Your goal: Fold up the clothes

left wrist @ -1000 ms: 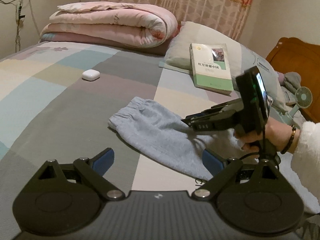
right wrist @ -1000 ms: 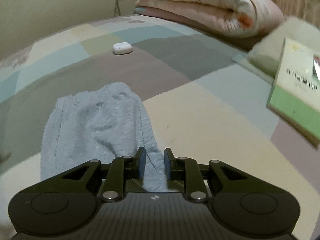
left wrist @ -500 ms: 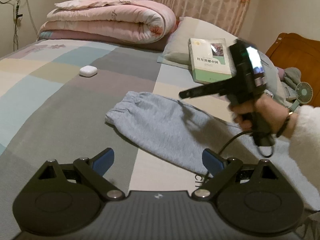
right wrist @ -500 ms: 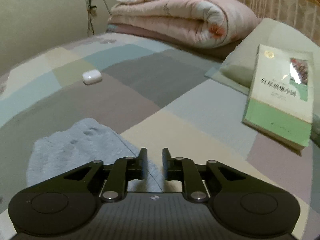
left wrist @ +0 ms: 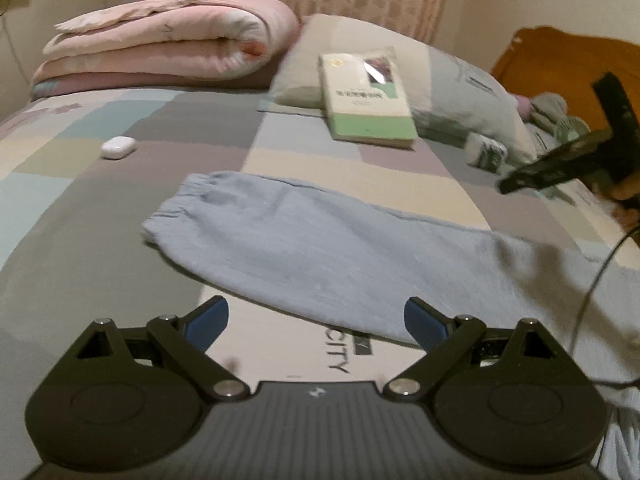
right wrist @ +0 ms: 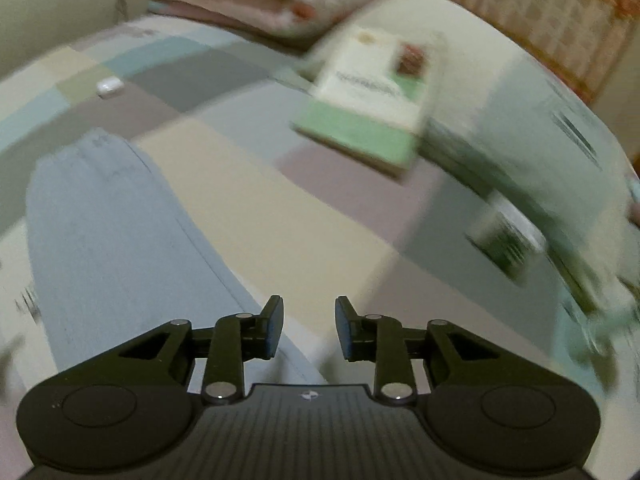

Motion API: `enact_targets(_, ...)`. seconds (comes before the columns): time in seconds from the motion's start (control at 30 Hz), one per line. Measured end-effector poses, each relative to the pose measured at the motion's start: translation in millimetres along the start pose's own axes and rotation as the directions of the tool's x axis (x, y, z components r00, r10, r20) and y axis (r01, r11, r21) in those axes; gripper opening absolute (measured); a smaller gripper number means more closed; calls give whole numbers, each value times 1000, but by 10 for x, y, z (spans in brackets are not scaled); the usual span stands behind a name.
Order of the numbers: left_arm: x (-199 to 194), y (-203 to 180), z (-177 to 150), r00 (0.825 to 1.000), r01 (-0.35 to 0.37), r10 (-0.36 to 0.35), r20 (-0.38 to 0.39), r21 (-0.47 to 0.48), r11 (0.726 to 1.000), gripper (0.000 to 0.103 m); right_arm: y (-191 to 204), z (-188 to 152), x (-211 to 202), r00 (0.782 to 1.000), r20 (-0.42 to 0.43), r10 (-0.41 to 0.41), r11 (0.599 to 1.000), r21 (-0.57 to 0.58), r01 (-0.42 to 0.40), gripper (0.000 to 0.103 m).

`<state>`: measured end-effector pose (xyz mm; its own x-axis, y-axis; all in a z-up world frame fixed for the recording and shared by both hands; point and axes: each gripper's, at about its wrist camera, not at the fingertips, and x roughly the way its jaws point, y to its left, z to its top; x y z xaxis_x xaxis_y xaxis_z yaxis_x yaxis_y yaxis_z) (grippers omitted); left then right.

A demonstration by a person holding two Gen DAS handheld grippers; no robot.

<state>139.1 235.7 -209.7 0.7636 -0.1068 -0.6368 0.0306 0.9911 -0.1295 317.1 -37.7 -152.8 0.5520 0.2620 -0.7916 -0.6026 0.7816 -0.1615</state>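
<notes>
Lying flat on the patchwork bedsheet (left wrist: 120, 216), the light-blue sweatpants (left wrist: 320, 240) run w/ long axis from elastic cuff at upper left to lower right; right end cut off by frame edge. Fabric soft, slightly fuzzy, mostly smooth. Left gripper (left wrist: 316, 320) jaws wide, nothing btwn them, hovering over the pants' near edge. Right gripper (right wrist: 309, 330) narrow but opening, empty, above the sheet beside the pants; its view is motion-blurred, so book (right wrist: 372, 104) text is unreadable.
</notes>
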Motion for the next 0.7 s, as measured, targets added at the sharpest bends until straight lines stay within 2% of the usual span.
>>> enact_targets(0.2,89,-108,-35,1000,-5,6,-26,35,999,95,-508,-543,67,996,-77,-51,992,108,59,33)
enact_targets(0.27,104,-119,-47,999,-6,7,-31,39,999,95,-585,-670,99,996,-82,-42,987,149,54,33)
enact_targets(0.5,157,-136,-79,999,-14,16,-49,48,999,95,-472,-1027,124,991,-111,-79,996,37,84,34)
enact_targets(0.57,161,-146,-86,999,-12,15,-51,52,999,95,-467,-1072,112,990,-106,-92,996,13,94,41)
enact_targets(0.63,167,-154,-94,998,-11,14,-54,55,998,95,-429,-1124,141,987,-102,-121,992,-52,116,56)
enact_targets(0.7,175,-163,-100,998,-12,16,-58,59,998,95,-435,-1131,149,989,-92,-115,992,-69,108,56)
